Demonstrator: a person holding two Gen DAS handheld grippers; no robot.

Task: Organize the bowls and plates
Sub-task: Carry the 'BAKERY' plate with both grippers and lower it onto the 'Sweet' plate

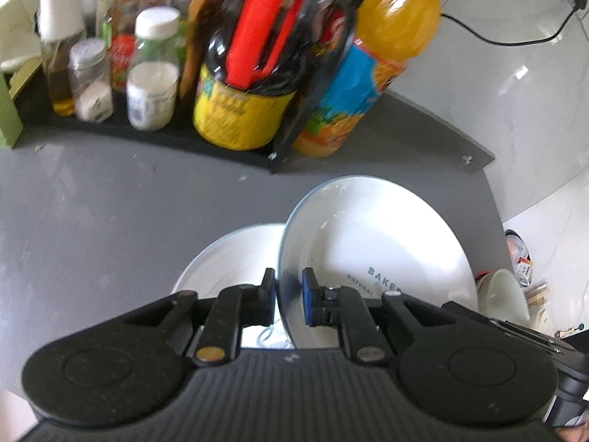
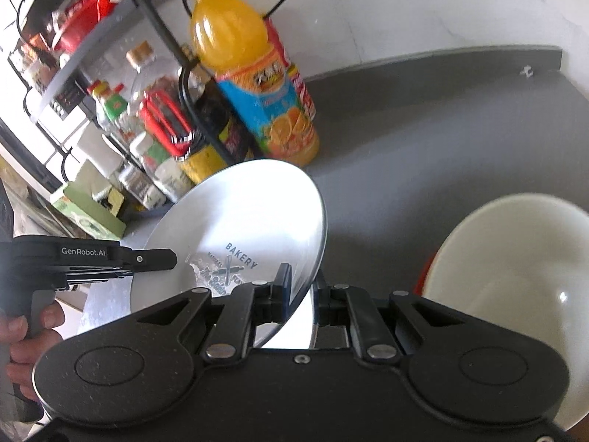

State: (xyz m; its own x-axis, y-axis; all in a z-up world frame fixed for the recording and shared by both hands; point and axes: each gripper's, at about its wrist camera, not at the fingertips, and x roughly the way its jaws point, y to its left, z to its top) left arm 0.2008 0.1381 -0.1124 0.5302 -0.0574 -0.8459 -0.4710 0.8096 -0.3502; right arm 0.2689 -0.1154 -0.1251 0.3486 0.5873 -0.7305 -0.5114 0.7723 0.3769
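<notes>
A white plate (image 1: 379,243) printed "BAKERY" is held tilted above the grey counter (image 1: 110,213). My left gripper (image 1: 289,287) is shut on its left rim. The right wrist view shows the same plate (image 2: 239,221), with my right gripper (image 2: 303,287) shut on its right rim. A hand holds the left gripper (image 2: 147,258) at the plate's far edge. A second white plate (image 1: 228,254) lies below and left of the held one. A white bowl (image 2: 515,265) with a red outside sits to the right, and it shows as a bowl (image 1: 504,294) at the left view's right edge.
A black rack (image 1: 154,136) at the back of the counter holds several bottles and jars. An orange juice bottle (image 2: 254,73) stands beside it, close behind the held plate. A green box (image 2: 88,210) sits at the left. The counter ends at a white wall (image 2: 405,7).
</notes>
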